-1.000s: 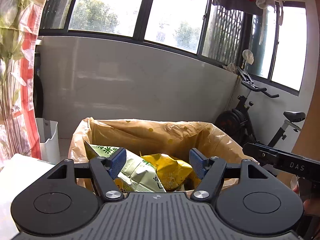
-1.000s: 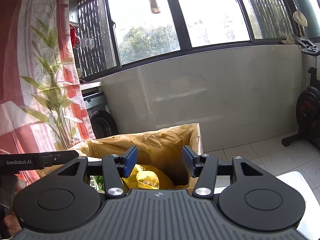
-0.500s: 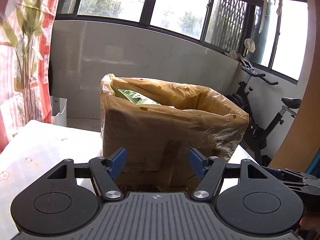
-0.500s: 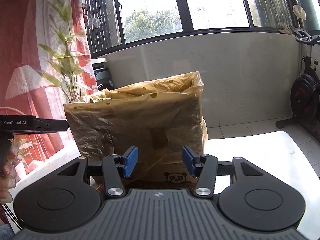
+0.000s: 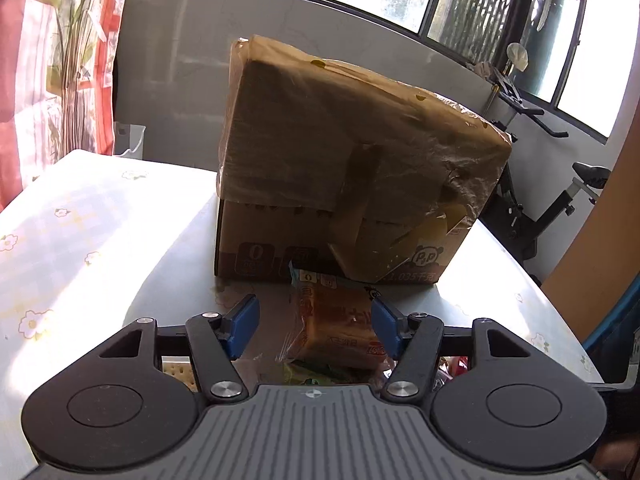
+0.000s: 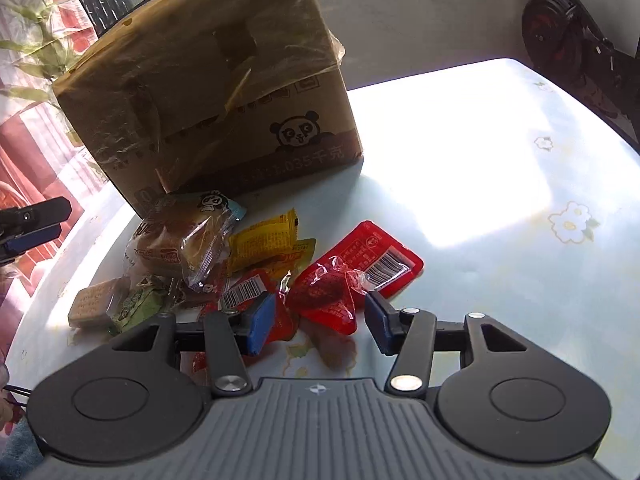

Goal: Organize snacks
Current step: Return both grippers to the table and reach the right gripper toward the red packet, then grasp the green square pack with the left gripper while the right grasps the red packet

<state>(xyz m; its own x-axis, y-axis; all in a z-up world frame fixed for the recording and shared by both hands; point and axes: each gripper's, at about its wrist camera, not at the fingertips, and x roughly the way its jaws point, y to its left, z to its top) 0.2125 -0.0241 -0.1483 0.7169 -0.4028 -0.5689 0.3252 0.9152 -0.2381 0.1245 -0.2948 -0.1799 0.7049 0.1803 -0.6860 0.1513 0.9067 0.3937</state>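
Note:
A cardboard box (image 5: 344, 168) lined with a yellow plastic bag stands on the table; it also shows in the right wrist view (image 6: 208, 92). A pile of snacks lies in front of it: a wrapped bread (image 6: 180, 248), a yellow packet (image 6: 266, 242), a flat red packet (image 6: 376, 258), a crumpled red wrapper (image 6: 324, 296), a cracker pack (image 6: 94, 306). My left gripper (image 5: 314, 330) is open, low over the bread (image 5: 336, 320). My right gripper (image 6: 320, 322) is open around the crumpled red wrapper, apart from it.
The table (image 6: 480, 160) has a white flowered cloth, brightly sunlit on the right. An exercise bike (image 5: 560, 200) stands beyond the table's far right edge. A red curtain (image 5: 48, 60) and window lie behind. The left gripper's tip (image 6: 32, 220) shows at left.
Both grippers have dropped from above the box opening down to table level in front of the box. The snack pile has come into view. Both stay open.

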